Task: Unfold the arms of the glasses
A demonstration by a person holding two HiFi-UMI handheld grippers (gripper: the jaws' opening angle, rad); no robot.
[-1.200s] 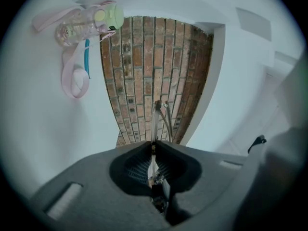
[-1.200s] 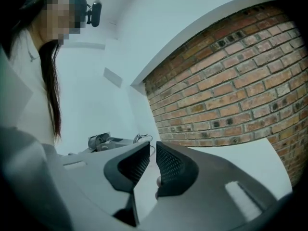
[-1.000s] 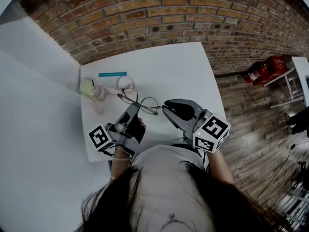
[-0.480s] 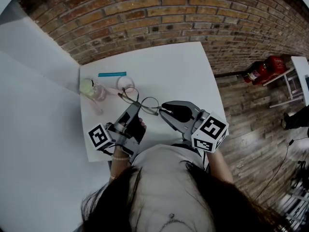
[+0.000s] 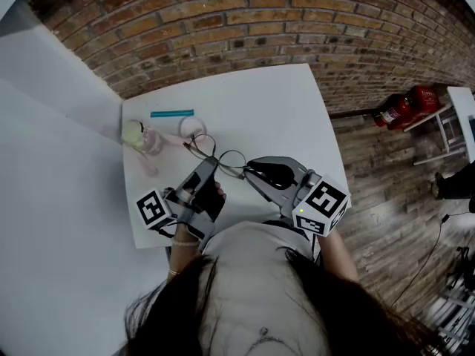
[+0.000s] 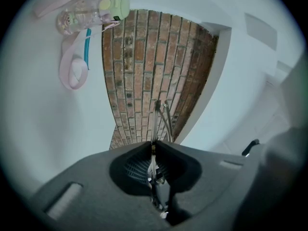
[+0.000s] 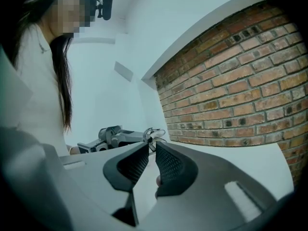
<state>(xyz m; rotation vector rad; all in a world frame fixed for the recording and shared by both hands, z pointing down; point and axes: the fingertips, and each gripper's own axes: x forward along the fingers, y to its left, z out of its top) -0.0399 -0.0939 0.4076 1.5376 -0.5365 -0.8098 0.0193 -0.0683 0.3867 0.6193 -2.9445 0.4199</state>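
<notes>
Left gripper (image 6: 153,147) is clamped on the glasses (image 5: 231,158); right gripper (image 7: 150,147), jaws slightly apart and empty, probably has to pinch an arm next.

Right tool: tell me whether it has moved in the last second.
Yes. The right tool has slid slightly left, toward the glasses and away from the right edge of the table.

Bottle (image 5: 141,137) on table (image 5: 282,110), left of glasses (image 5: 223,158)
</notes>
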